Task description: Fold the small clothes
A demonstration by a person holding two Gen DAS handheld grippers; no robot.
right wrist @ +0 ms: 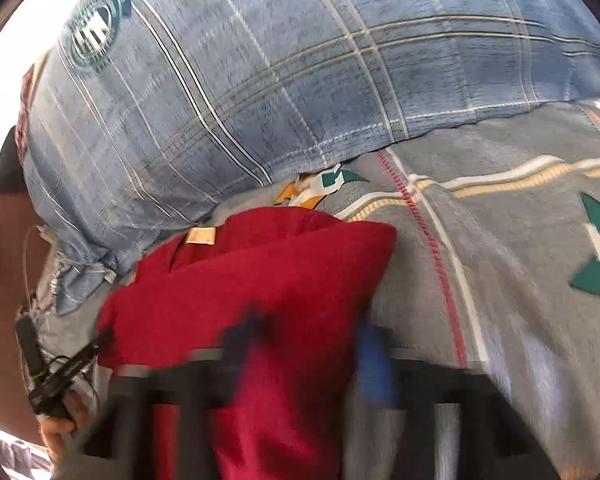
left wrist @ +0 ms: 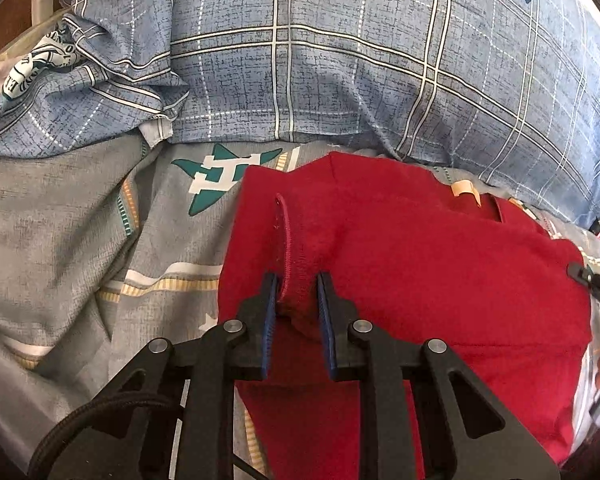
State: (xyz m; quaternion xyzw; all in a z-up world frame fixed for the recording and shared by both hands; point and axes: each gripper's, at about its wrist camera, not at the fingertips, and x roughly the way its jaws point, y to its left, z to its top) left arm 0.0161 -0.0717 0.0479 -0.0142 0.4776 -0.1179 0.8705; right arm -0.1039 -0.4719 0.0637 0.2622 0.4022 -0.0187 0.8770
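Red fleece formed the single task item: one small red fleece garment [left wrist: 420,280] lay on the grey printed bedsheet [left wrist: 60,248] of the bed, just below one large blue plaid pillow [left wrist: 340,60]. A second, crumpled piece of blue plaid fabric [left wrist: 100,92] lay to the left of that pillow. One tan label [left wrist: 462,189] showed at the garment's far edge, near the pillow.

In the left wrist view, the garment spread wider across than deep, its long axis running roughly left to right, with the labelled edge pointing toward the pillow. A stitched hem fold [left wrist: 288,248] rose from the near left part of the garment and ran away from the camera.

The left hand-held gripper [left wrist: 298,312] had its two blue-padded fingers [left wrist: 270,320] on either side of that raised hem, closed against the cloth and gripping the garment.

The right hand-held gripper [right wrist: 312,344] was heavily motion-blurred in the right wrist view. Red cloth [right wrist: 260,280] passed between its two fingers, but whether they were clamped could not be told.
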